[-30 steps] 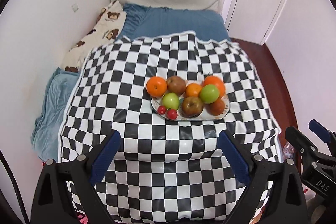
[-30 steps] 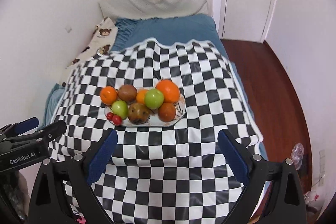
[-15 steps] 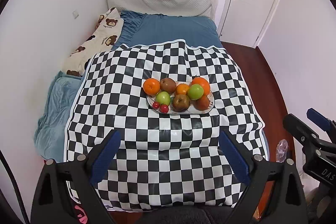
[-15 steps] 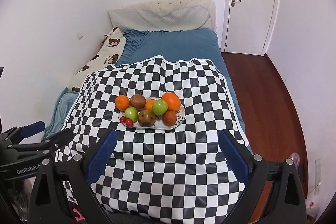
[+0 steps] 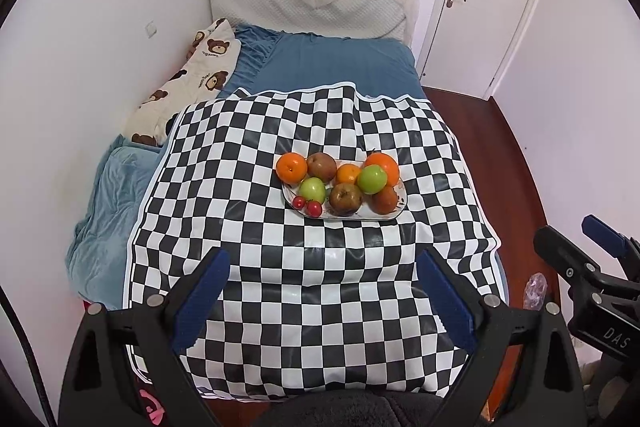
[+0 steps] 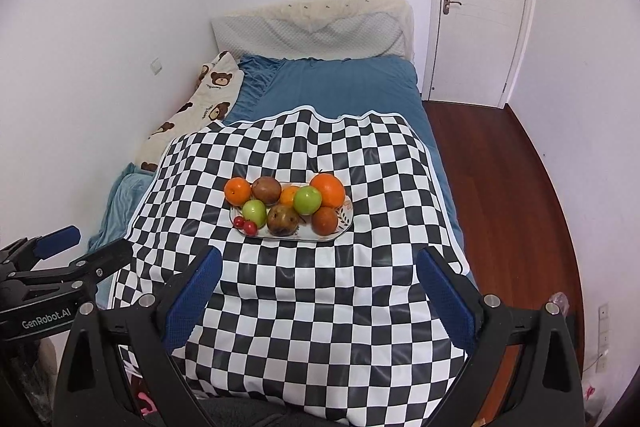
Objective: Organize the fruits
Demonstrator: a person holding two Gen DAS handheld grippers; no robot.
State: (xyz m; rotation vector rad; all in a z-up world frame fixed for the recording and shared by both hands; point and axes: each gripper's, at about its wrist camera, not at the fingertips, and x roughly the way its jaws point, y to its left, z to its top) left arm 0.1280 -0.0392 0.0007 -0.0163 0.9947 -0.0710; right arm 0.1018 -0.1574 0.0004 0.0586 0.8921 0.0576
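A white oval plate (image 5: 401,195) (image 6: 347,217) sits mid-way on the black-and-white checkered cloth (image 5: 280,287). It is heaped with oranges (image 5: 291,167), green apples (image 5: 372,179), brown fruits (image 5: 345,198) and two cherries (image 5: 307,205). My left gripper (image 5: 322,263) hangs open well above the cloth's near part, nothing between its blue pads. My right gripper (image 6: 319,259) is likewise high and back from the plate; its jaws are opening, with nothing between them. Each gripper shows at the edge of the other's view: the right gripper (image 5: 570,229) and the left gripper (image 6: 100,239).
The cloth lies over a blue bed (image 6: 344,87) against the left wall, with a bear-print pillow (image 5: 188,83) and a padded headboard (image 5: 312,7). Wooden floor (image 6: 500,167) runs along the bed's right side to a white door (image 6: 480,3).
Both grippers have risen and drawn back from the plate, which now looks smaller and farther. More of the room shows. Most of that happened before the last half second.
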